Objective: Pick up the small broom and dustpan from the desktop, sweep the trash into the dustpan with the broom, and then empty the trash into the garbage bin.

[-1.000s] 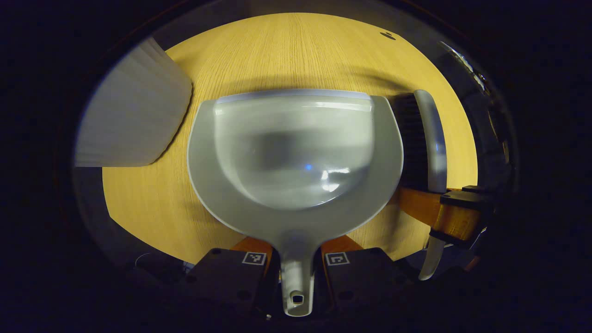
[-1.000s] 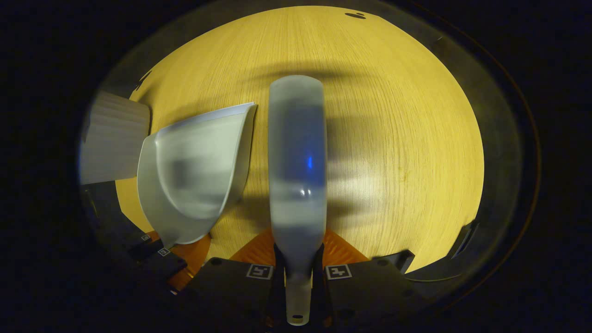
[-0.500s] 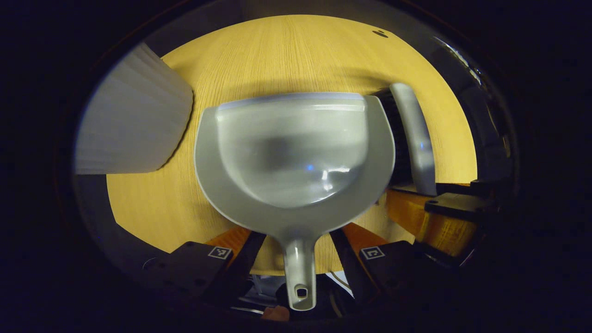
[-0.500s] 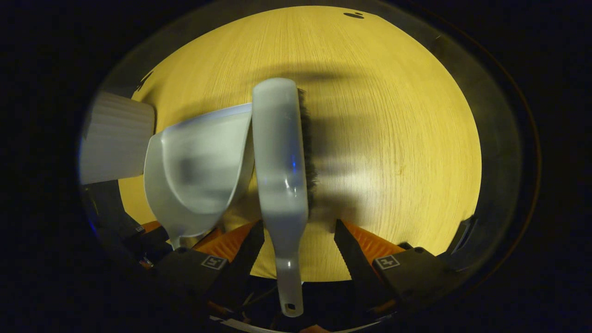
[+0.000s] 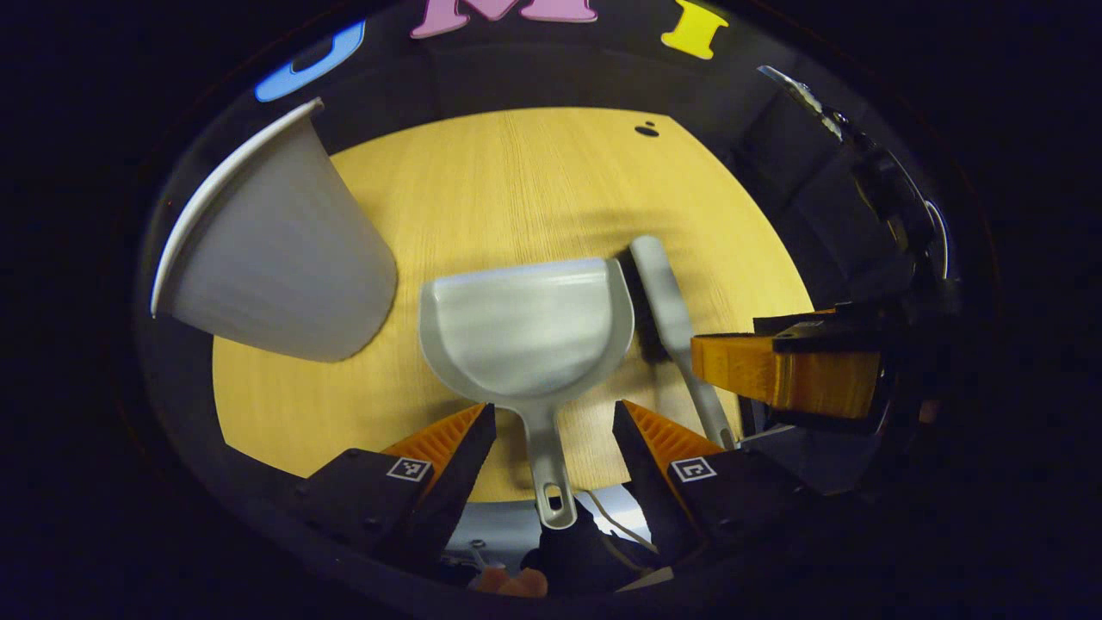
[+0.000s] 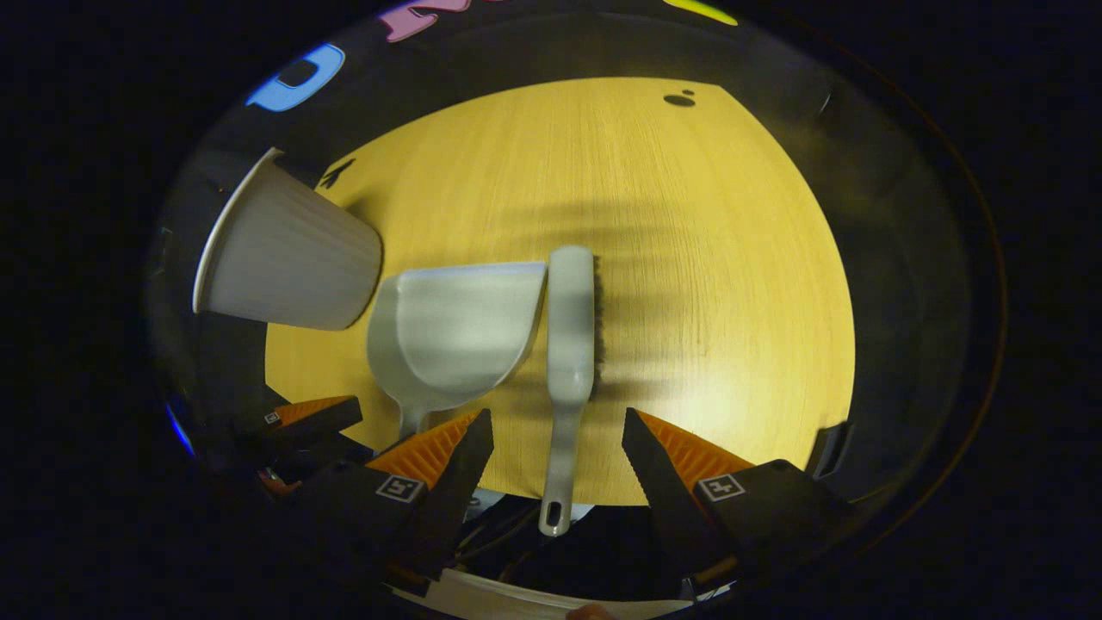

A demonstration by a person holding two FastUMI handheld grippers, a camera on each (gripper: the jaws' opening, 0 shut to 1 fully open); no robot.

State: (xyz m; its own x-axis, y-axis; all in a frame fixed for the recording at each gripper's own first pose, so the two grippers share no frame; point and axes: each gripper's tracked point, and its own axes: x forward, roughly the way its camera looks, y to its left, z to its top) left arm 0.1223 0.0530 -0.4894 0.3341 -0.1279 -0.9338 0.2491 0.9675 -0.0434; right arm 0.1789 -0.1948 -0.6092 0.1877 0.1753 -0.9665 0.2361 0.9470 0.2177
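Note:
The grey dustpan lies flat on the wooden desktop, its handle pointing toward me between the fingers of my open left gripper, which holds nothing. The small grey broom with dark bristles lies just right of the pan. In the right gripper view the broom lies on the desk beside the dustpan, its handle running back between the spread fingers of my open right gripper. The right gripper also appears at the right of the left gripper view. The white ribbed garbage bin stands at the left.
The bin sits at the desk's left edge, close to the dustpan. A small dark mark lies on the far part of the desk. The near desk edge runs just under both handles.
Both grippers let go: the left opened off the dustpan handle, the right off the broom handle. Both then pulled back, leaving broom and dustpan lying side by side on the desk.

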